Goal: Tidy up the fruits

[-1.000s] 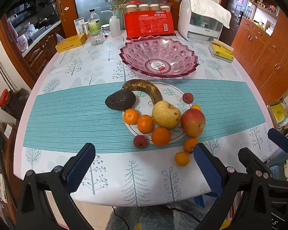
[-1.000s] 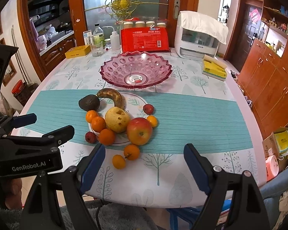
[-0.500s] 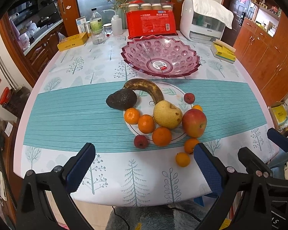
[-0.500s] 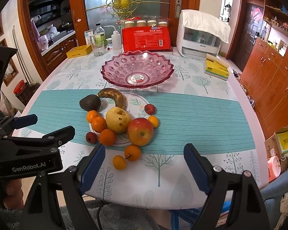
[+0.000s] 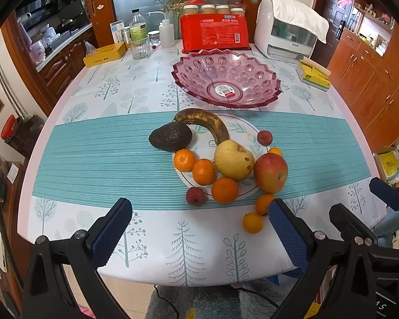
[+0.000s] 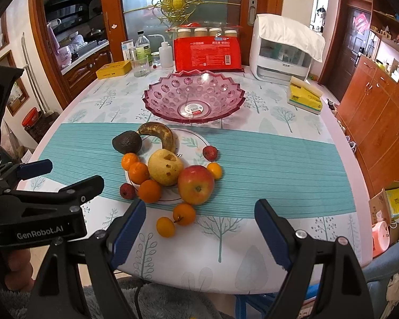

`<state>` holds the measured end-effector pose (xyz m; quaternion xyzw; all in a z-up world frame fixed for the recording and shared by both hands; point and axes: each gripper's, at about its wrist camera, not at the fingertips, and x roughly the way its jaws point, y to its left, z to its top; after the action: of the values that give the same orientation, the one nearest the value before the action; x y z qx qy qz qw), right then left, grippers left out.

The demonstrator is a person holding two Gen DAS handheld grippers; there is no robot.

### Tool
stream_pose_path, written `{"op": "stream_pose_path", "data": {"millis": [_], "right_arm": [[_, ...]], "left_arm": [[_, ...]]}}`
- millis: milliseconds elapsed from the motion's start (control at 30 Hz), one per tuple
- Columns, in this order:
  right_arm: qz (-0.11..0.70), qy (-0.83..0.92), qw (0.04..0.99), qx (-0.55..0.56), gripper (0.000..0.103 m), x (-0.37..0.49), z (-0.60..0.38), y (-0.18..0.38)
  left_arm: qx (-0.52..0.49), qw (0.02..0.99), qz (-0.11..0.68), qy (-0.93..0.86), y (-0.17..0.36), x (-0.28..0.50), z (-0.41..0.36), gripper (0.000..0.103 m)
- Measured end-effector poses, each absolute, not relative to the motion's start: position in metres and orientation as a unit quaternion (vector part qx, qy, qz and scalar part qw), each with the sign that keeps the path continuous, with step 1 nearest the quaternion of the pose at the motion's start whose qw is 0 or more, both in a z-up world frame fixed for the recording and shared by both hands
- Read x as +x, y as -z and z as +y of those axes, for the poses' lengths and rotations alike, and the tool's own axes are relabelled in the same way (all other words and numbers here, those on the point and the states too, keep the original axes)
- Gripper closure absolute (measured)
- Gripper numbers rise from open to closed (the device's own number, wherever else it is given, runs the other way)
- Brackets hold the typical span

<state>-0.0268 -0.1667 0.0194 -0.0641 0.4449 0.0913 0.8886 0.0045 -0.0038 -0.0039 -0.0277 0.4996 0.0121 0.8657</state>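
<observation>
Bright, sharp, fisheye-bent edges; perhaps window-lit.

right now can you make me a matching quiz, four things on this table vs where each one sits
Things:
1. avocado
2. apple
3. pink bowl
4. yellow tin

Places:
A. far left corner by the bottles
B. beyond the fruit pile, empty
C. left end of the pile, against the banana
D. right of the pear

Pairs: 1-C, 2-D, 3-B, 4-A
</observation>
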Motion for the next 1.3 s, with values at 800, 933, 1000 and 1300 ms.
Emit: {"op": "stream_pose_path", "data": {"millis": [800, 933, 1000, 1300], "right_arm": [[0.443, -0.135, 0.884, -0.069, 0.018, -0.004, -0.177, -0.019], [0.443, -0.148, 0.881, -0.069, 0.018, -0.001, -0.181, -0.020], [0.444, -0.154, 0.880, -0.069, 0.018, 0.000, -0.183, -0.019], [0.457, -0.160, 0.873, -0.054, 0.018, 0.009, -0.194, -0.011]], "left_arm": [[-0.018, 0.864, 0.501, -0.057, -0.003, 0.011, -0.018, 0.001], [-0.020, 0.861, 0.504, -0.067, -0.004, 0.008, -0.022, 0.001], [-0.021, 0.859, 0.507, -0.070, -0.003, 0.007, -0.024, 0.001], [-0.007, 0.856, 0.513, -0.061, 0.001, 0.015, -0.031, 0.001]]}}
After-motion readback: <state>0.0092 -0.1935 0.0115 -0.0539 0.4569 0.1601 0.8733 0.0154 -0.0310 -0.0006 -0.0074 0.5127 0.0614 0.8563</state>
